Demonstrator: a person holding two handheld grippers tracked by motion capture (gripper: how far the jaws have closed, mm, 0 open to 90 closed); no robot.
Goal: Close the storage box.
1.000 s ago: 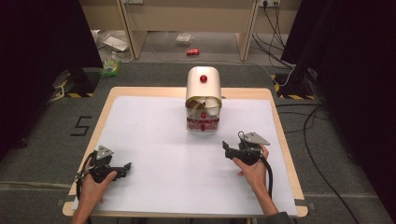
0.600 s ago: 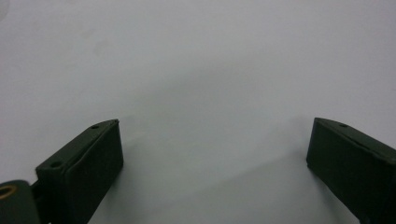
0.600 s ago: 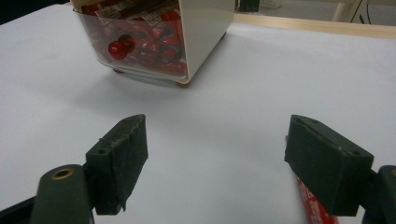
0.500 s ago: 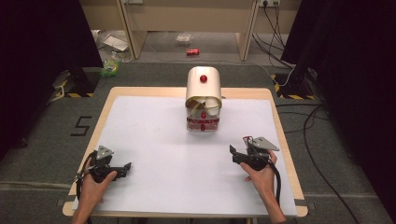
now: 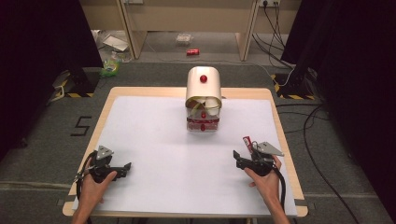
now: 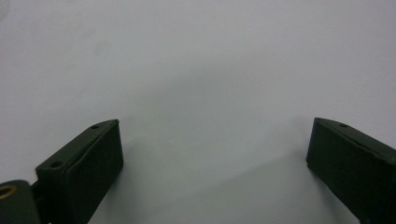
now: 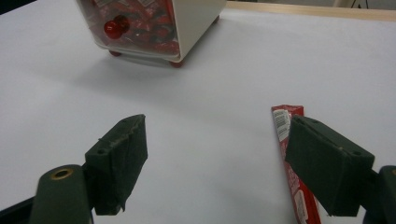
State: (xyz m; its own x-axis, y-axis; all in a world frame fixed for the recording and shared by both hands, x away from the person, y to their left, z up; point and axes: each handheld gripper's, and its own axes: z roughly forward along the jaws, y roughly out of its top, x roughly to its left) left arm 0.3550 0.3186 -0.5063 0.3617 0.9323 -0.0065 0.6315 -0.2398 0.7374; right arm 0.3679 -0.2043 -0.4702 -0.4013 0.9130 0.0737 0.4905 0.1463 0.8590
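Note:
A cream container with a red knob stands at the back middle of the table; its clear front drawer holds red packets. A red stick packet lies flat on the white sheet. In the right gripper view this packet lies beside the right-hand jaw and runs partly under it. My right gripper is open and grips nothing. Near the front left, my left gripper rests open over bare sheet.
The white sheet covers nearly the whole wooden table. Cables trail from both grippers toward the front edge. Beyond the table, litter, cables and dark stands sit on the floor.
My right gripper has drawn back toward the front right of the table, jaws still wide. The red packet now lies uncovered just beyond it. The left gripper has stayed put.

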